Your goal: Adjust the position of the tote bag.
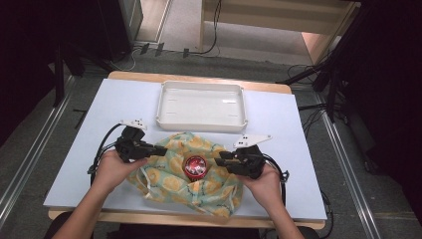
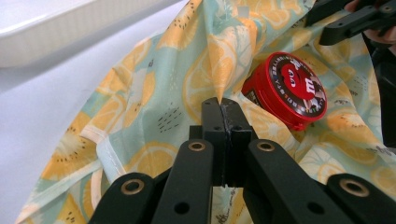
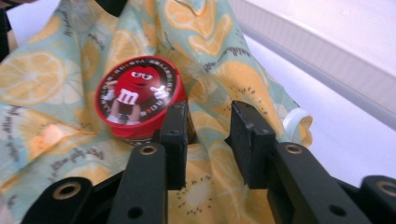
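A pale green cloth bag (image 1: 164, 175) printed with orange slices lies crumpled at the table's front middle. On it rests a round red tin (image 1: 195, 167) with a cartoon candy figure on its lid (image 2: 289, 88). My left gripper (image 1: 162, 149) is at the bag's left edge. Its jaws are pressed together (image 2: 223, 114), and a raised fold of the cloth runs straight into their tips. My right gripper (image 1: 220, 160) is at the bag's right side. Its jaws stand apart (image 3: 210, 126) just above the cloth with nothing between them. The tin (image 3: 137, 93) sits just beside one jaw.
A white rectangular tray (image 1: 199, 124) stands empty behind the bag, near the table's far edge. The light blue table top (image 1: 89, 149) shows bare on both sides of the bag. White drawstrings (image 1: 144, 179) trail from the bag's front.
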`<control>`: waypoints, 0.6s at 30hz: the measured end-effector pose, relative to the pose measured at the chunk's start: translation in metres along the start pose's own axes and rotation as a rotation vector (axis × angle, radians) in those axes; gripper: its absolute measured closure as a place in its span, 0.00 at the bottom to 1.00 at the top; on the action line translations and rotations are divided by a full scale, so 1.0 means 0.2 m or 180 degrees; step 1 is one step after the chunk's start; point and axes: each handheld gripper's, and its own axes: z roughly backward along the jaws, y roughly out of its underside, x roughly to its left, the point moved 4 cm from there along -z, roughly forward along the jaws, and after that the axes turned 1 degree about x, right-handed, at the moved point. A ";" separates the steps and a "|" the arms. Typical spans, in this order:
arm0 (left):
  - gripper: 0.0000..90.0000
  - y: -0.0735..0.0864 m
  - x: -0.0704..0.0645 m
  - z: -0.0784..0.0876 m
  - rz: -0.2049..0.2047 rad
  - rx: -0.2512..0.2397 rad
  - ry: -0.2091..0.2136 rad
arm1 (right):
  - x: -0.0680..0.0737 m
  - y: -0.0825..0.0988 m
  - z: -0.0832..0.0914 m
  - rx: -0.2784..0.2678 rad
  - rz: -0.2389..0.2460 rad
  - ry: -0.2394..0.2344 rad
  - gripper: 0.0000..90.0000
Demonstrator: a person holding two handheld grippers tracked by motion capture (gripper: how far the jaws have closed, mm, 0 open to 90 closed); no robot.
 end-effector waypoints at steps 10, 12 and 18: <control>1.00 0.01 0.00 0.02 0.0020 -0.0017 0.0002 | -0.04 0.03 -0.12 0.0170 0.0105 0.0105 0.74; 1.00 0.02 0.00 0.02 0.0041 -0.0025 0.0003 | -0.05 0.03 -0.14 0.0219 0.0111 0.0142 0.82; 1.00 0.04 0.02 0.07 0.0081 -0.0032 -0.0024 | -0.07 0.05 -0.14 0.0331 0.0123 0.0230 1.00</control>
